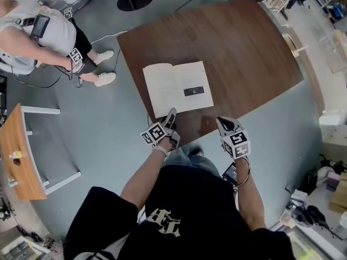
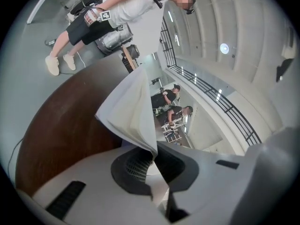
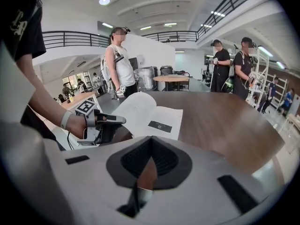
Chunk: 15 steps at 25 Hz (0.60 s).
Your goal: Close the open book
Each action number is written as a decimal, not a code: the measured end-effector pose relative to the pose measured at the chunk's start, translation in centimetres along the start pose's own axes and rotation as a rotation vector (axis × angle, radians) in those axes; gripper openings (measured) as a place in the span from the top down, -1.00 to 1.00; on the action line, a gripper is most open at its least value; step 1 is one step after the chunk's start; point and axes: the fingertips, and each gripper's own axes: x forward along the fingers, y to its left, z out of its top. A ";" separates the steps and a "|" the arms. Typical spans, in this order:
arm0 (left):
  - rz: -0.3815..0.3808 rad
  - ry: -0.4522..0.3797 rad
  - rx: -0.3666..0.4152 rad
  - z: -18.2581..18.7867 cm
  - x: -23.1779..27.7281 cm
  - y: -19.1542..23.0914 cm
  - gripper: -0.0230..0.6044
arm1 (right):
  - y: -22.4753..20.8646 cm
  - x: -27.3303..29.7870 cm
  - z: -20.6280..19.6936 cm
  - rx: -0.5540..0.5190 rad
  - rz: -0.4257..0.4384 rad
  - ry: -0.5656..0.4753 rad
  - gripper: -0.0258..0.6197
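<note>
The open book (image 1: 178,88) lies on the brown table (image 1: 244,47), in its near left part, close to the near edge, with the pages facing up. My left gripper (image 1: 171,114) is at the near edge of the book, and its jaws are clamped on the near edge of the left page (image 2: 133,109). In the left gripper view the paper comes out from between the jaws and bends. Seen from the right gripper view, this left page rises in a curve, while the right page lies flat on the table. The right page has a small black rectangle (image 1: 193,91) printed on it. My right gripper (image 1: 221,121) has its jaws together with nothing between them. It is over the near edge of the table, to the right of the book and not touching it, and it points down toward the far side. A person in a white top (image 1: 38,31) stands on the floor at the far left, well apart from the table.
</note>
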 end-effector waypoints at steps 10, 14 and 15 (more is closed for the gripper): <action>0.012 0.108 0.133 -0.4 0.4 -0.5 0.88 | 0.9 3.5 1.3 0.065 0.047 -0.010 0.96; 0.024 0.142 0.186 -0.6 0.8 -0.9 0.88 | 1.1 5.2 2.5 0.099 0.099 -0.025 0.96; 0.029 0.147 0.195 -0.6 0.9 -1.0 0.88 | 1.1 5.7 2.8 0.097 0.110 -0.024 0.96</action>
